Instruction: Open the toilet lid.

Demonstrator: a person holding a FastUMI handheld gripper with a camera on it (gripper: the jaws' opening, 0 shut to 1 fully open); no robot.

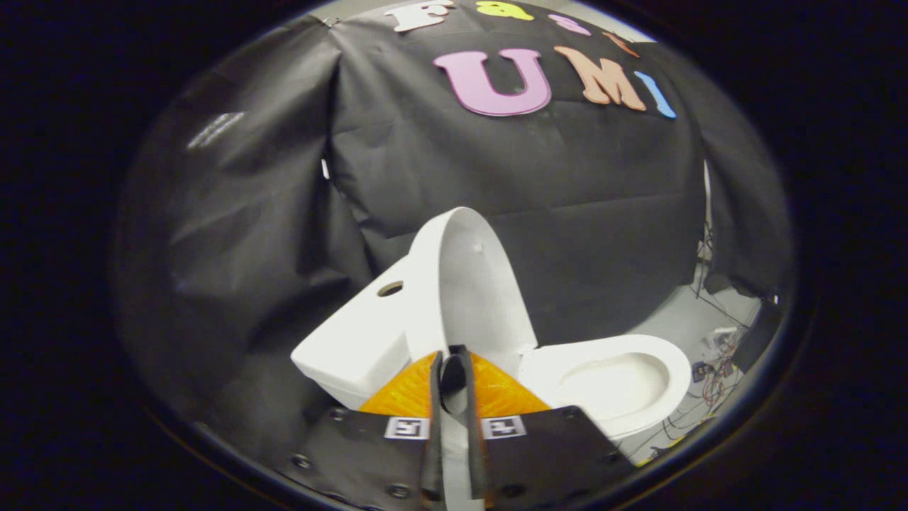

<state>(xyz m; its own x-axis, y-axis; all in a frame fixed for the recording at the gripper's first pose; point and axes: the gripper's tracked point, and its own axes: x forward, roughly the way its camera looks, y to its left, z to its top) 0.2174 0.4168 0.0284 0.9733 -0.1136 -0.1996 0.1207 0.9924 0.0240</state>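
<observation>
Gripper view
Toilet [610, 383]: a small white model standing on a pale floor in front of the black cloth wall, its open end pointing away to the right of the tool
Lid [472, 284]: already raised, standing nearly upright and leaning back against the tank; its rounded top edge reaches well above the tank, and a small bump shows on its inner face
Tank [355, 333]: white, boxy, tilted in this view, sitting left of the lid, with a round dark hole [389, 288] on its top surface
Seat and bowl: the oval white rim lies flat and uncovered to the right of the lid's lower end, the shallow basin plain to see
Tool [454, 362]: at the bottom of the view, its two fingers drawn almost together with only a narrow dark slit between them; the tips sit just at the lower edge of the lid, near where it hinges; whether they touch or pinch that edge I cannot tell
Finger mounts: each carries a square black-and-white marker tag [407, 428] on a dark plate with screws
Floor [681, 319]: pale grey, seen beyond the toilet on the right
Wires [716, 369]: a tangle of coloured cables and small parts on the floor past the bowl, well apart from the tool
</observation>
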